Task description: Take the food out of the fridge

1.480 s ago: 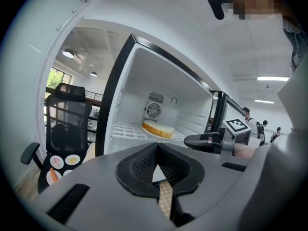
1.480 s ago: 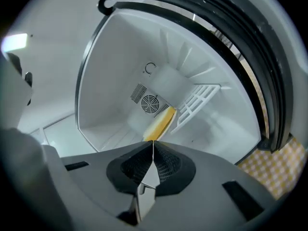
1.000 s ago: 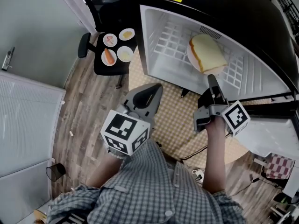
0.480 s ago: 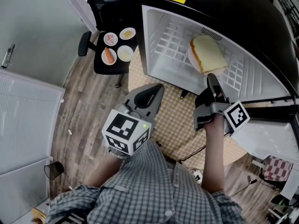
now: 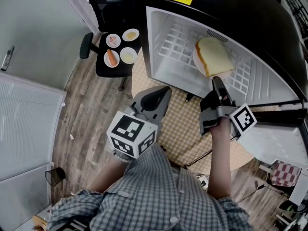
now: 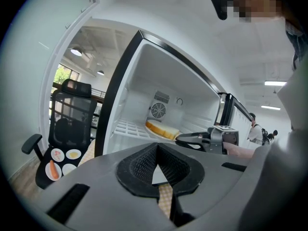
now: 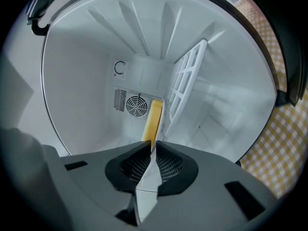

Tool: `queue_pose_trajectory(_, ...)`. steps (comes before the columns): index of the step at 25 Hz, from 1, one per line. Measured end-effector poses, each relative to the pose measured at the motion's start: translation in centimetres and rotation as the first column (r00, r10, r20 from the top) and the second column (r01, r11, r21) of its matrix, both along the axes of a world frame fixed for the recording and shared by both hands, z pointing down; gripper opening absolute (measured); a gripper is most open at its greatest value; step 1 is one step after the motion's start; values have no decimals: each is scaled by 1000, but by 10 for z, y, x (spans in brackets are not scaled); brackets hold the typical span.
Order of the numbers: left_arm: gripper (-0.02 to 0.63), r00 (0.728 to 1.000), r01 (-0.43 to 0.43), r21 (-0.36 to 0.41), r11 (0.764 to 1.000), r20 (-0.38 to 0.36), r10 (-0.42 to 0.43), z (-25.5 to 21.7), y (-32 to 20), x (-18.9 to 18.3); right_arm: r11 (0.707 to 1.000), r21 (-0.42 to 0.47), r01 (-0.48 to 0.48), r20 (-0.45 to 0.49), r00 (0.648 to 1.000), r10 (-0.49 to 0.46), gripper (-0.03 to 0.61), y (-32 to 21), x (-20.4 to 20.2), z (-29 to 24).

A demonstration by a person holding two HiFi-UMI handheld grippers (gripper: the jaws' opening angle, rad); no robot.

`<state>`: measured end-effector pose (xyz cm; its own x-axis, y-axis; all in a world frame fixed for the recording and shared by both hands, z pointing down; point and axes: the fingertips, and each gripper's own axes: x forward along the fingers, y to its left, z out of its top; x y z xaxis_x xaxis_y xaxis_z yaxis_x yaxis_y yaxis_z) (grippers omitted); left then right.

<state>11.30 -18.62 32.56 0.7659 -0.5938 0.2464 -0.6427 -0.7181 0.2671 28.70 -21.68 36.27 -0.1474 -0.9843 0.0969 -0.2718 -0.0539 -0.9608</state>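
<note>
A thick slice of bread [image 5: 211, 54] lies on a white plate [image 5: 194, 57] on the wire shelf [image 5: 175, 42] inside the open fridge [image 5: 161, 57]. My right gripper [image 5: 217, 81] reaches to the plate's near rim. In the right gripper view the right gripper [image 7: 151, 146] is turned on its side and its jaws are pinched on the thin rim, with the bread [image 7: 154, 117] just beyond the tips. My left gripper [image 5: 162, 91] hangs shut and empty in front of the fridge. The left gripper view shows the left gripper [image 6: 157, 147] with the bread [image 6: 161, 129] and right gripper [image 6: 179, 138] ahead.
A black office chair [image 5: 103, 69] stands left of the fridge with several small plates of food [image 5: 111, 57] on its seat. A checked mat [image 5: 183, 124] covers the floor before the fridge. The fridge door [image 5: 274, 138] stands open at the right. White cabinets [image 5: 24, 129] line the left.
</note>
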Motion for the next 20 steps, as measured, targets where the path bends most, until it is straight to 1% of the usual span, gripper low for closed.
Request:
queue_pose_trajectory(3, 6, 999, -7, -36, 999, -32, 6, 3, -3, 7, 1000, 3, 7, 8, 1000, -7, 31, 3, -1, 0)
queue_pose_trajectory(6, 6, 997, -33, -95, 995, -72, 27, 8, -9, 18, 1000, 9, 23, 4, 1000, -23, 31, 6, -2, 0)
queue_pose_trajectory(10, 6, 986, -91, -192, 977, -152, 62, 17, -15, 36, 998, 24, 54, -12, 999, -53, 30, 11, -7, -3)
queue_pose_trajectory(14, 9, 974, -115, -268, 957, -219, 56, 25, -26, 51, 998, 31, 61, -19, 998, -61, 29, 16, -8, -4)
queue_pose_trajectory(17, 67, 959, -129, -318, 939, -280, 37, 28, -36, 62, 997, 32, 63, -17, 998, -63, 28, 20, -9, -4)
queue_pose_trajectory(20, 99, 939, -143, -359, 922, -344, 11, 27, -45, 70, 997, 32, 70, -12, 998, -69, 27, 23, -11, -4)
